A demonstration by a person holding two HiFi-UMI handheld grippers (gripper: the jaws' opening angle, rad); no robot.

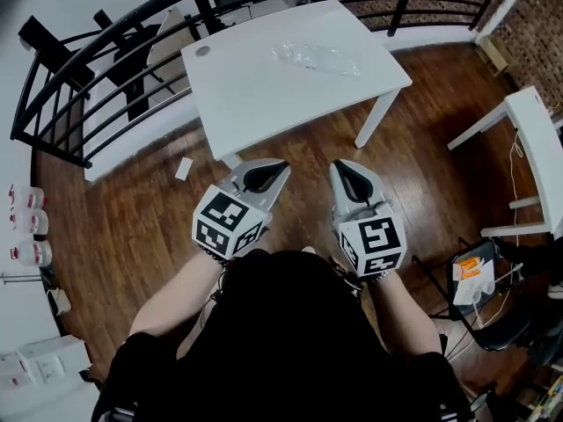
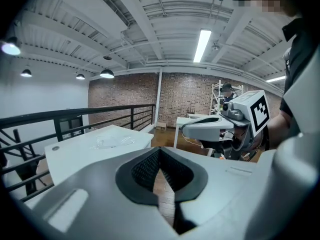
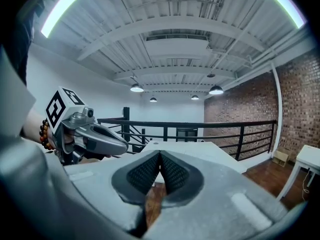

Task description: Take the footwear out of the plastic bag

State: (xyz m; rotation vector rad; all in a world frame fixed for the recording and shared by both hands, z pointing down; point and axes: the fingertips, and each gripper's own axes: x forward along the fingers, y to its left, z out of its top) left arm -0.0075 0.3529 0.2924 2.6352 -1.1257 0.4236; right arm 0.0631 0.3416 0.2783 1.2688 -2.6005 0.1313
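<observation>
approach step, not begun. left gripper (image 1: 280, 167) and right gripper (image 1: 341, 170) both closed, empty, near the body. plastic bag (image 1: 315, 57) (contents unclear) lies far off on white table (image 1: 255, 95); next i'd expect a reach forward.

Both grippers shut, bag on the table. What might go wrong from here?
1. The left gripper and right gripper are shut; reaching like that would likely shove the clear plastic bag, not grasp it.
2. The bag lies toward the far right edge of the white table, so a push may slide it off.
</observation>
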